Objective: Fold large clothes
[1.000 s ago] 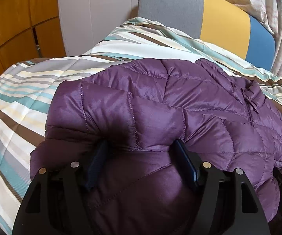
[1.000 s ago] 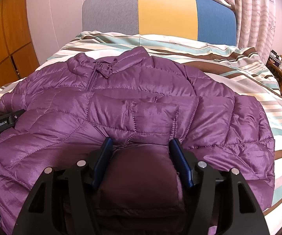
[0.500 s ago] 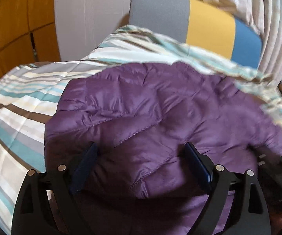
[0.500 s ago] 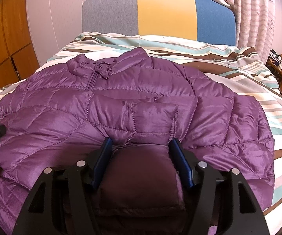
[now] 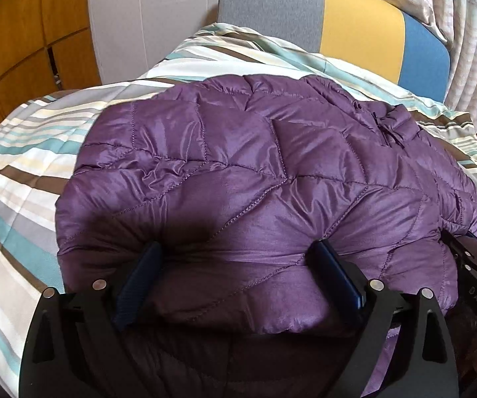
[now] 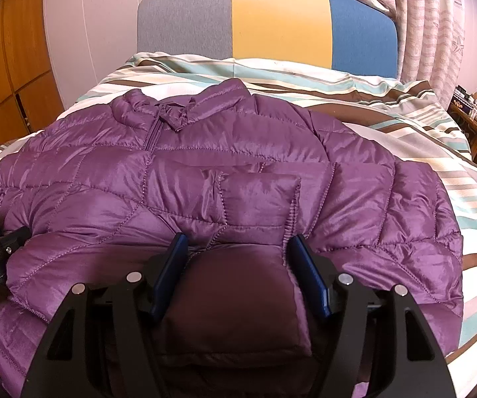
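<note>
a: where's the jacket [image 6: 225,179] right now?

b: spread across the striped bed [image 6: 364,99], collar [image 6: 169,112] toward the headboard [image 6: 271,23] at twelve o'clock in the right wrist view. both sleeves look crossed over the front, one cuff [image 6: 258,199] lying in the middle.

a: and the tongs?

b: the right tongs [image 6: 238,265] stand partly spread, with a thick wad of the hem [image 6: 235,301] between the fingers [image 6: 172,265]. the fabric fills the gap and both pads touch it, so i take it as held, though i can't tell how firmly. the left tongs [image 5: 235,272] are spread wider at the hem's other end, padding bulging between the fingers [image 5: 334,272]. whether they pinch it or only sit astride it, i cannot tell.

a: can each see the other?

b: yes. the right tongs' body shows at four o'clock in the left wrist view, and the left tongs' body at eight o'clock in the right one.

a: so which step is this?

b: my guess is the bottom fold: sleeves are in, the hem is taken at two points, the body not yet doubled over.

a: what does the next move need?

b: both ends lifted level and carried together toward twelve o'clock, laid near the collar. the puffy, slippery shell may slide or spring back, so a firm left grip and a press down after.
</note>
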Available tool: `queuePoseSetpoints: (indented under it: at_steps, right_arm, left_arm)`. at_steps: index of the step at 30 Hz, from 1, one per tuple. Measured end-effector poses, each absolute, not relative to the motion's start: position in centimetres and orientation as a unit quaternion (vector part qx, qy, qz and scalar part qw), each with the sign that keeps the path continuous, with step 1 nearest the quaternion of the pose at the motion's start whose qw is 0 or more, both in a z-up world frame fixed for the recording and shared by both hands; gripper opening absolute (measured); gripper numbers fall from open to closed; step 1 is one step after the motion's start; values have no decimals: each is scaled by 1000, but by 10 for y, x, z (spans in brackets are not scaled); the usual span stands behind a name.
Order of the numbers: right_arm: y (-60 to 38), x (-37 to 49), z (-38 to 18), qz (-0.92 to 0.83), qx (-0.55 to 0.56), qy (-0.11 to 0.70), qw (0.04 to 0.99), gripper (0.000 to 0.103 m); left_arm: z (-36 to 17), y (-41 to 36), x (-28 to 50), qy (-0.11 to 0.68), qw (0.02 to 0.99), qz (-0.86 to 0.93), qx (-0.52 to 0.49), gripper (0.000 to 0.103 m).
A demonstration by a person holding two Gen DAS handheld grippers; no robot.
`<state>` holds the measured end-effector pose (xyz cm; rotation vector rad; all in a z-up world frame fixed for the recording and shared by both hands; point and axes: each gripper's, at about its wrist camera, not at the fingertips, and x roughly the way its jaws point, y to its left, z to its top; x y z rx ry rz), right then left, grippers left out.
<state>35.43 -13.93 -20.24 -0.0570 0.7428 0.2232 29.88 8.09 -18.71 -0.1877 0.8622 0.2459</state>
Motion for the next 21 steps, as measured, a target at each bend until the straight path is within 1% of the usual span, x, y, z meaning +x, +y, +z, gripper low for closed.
queuePoseSetpoints:
  at_steps: [1, 8, 10, 11, 15, 21]
  right_arm:
    - [-140, 354, -203, 109, -27, 363, 925, 65]
    - [-144, 357, -202, 119, -15, 369, 922, 67]
    - [-150, 357, -197, 132, -2, 376, 917, 74]
    - [-154, 355, -194, 133, -2, 380, 915, 75]
    - [-175, 328, -177, 155, 11, 383, 911, 75]
    - [-223, 263, -166, 176, 28, 394, 902, 71]
  left_arm:
    - [-184, 81, 296, 415, 898, 114, -92, 96]
    - [-166, 83, 251, 408, 901, 105, -98, 98]
    - [-165, 86, 233, 416, 898, 110, -97, 98]
    - [-165, 88, 224, 418, 897, 110, -97, 98]
    - [-168, 95, 188, 417, 897, 112, -97, 98]
    - [-177, 108, 135, 417, 893, 113, -129, 98]
